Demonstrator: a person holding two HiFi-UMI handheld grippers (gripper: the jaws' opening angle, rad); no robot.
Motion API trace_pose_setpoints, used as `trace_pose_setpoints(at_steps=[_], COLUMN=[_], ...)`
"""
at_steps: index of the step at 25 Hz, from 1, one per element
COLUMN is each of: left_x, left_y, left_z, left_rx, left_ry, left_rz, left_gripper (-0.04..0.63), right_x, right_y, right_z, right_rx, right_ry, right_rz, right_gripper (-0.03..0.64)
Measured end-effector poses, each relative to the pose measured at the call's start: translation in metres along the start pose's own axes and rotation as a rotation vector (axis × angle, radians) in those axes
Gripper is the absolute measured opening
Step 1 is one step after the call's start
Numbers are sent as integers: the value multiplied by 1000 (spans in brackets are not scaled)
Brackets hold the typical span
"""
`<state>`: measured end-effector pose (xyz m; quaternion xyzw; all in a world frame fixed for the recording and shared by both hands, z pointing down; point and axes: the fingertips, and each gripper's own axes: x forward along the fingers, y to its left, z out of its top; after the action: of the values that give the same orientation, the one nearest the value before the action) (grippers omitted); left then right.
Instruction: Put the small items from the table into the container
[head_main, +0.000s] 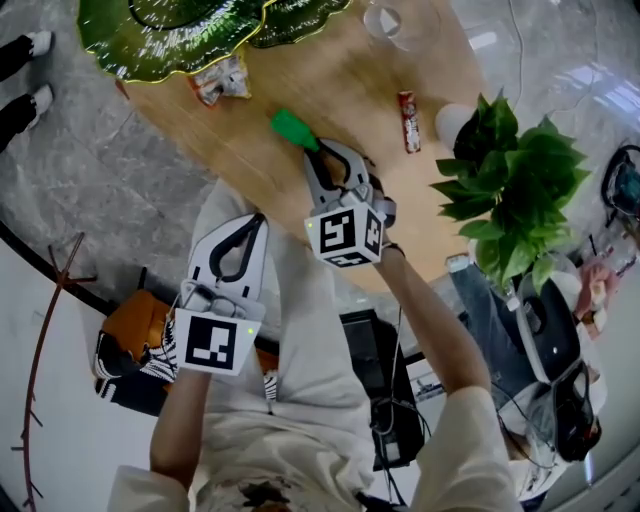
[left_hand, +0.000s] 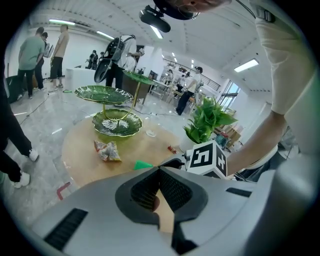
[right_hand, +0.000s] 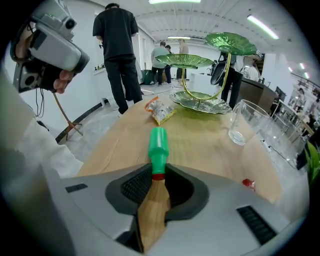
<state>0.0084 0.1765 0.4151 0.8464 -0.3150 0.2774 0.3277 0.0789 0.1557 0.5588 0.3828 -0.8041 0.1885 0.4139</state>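
Pinching the green tube (right_hand: 158, 145) on the table (right_hand: 205, 150) with my right gripper (right_hand: 158, 174), jaws pressed on its end; my left gripper (left_hand: 160, 171) hangs closed, empty.

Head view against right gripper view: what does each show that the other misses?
Head view only: the left gripper, shut and empty, and the plant's white pot. Right gripper view only: the right gripper pinching the green item by its narrow end, and the leaf stand's gold stem. Both: the green item, snack packet, glass and wooden table.
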Motion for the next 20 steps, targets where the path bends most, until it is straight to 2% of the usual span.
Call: trace_pose_setpoints(at_steps=[12, 20], left_x=[-15, -28], left_y=[-8, -6], left_z=[18, 36], left_rx=[36, 72], left_ry=[-12, -13], left_rz=[-11, 9], left_gripper=[-2, -2], right_x=[-23, -46], right_y=[0, 0], right_z=[23, 48], right_rx=[39, 85], right_ry=[-33, -71], right_rz=[-9, -25], right_gripper=[83, 83])
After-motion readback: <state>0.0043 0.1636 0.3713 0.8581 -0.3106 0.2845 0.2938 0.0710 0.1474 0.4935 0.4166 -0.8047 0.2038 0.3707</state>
